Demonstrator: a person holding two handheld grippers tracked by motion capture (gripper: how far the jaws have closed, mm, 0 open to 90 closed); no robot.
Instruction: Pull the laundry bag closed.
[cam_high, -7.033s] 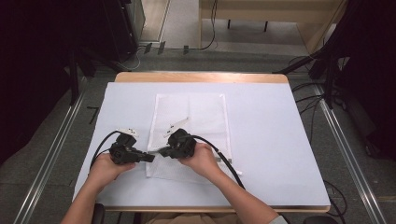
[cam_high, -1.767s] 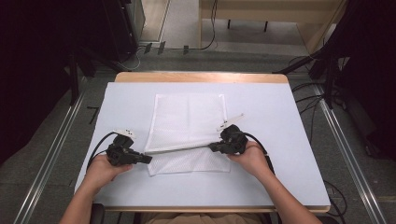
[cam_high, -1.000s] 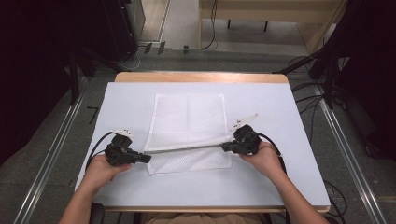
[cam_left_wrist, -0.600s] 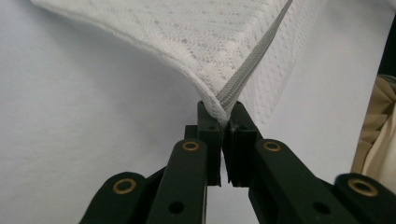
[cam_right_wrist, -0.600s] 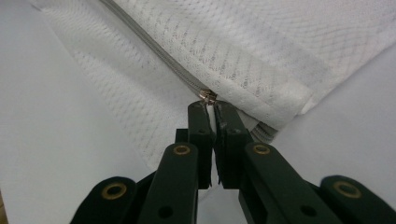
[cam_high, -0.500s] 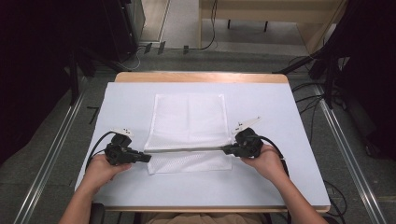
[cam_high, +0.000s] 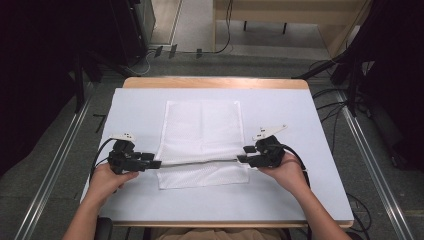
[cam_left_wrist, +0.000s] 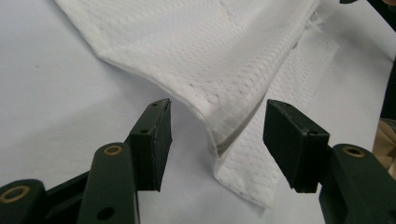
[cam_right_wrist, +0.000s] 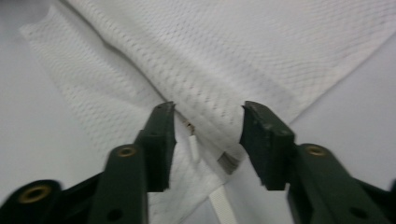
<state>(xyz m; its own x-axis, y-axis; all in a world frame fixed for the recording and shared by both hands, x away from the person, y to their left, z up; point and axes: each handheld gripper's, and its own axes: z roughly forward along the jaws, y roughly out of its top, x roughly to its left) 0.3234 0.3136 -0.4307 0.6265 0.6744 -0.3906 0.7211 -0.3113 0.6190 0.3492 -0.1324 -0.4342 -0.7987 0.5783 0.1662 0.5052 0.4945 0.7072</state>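
A white mesh cloth (cam_high: 201, 142) lies flat mid-desk (cam_high: 300, 200), folded along its near part, with the left tongs (cam_high: 152, 163) and right tongs (cam_high: 241, 158) both parted at the fold's opposite ends, clasping nothing, cables (cam_high: 298, 156) trailing behind.
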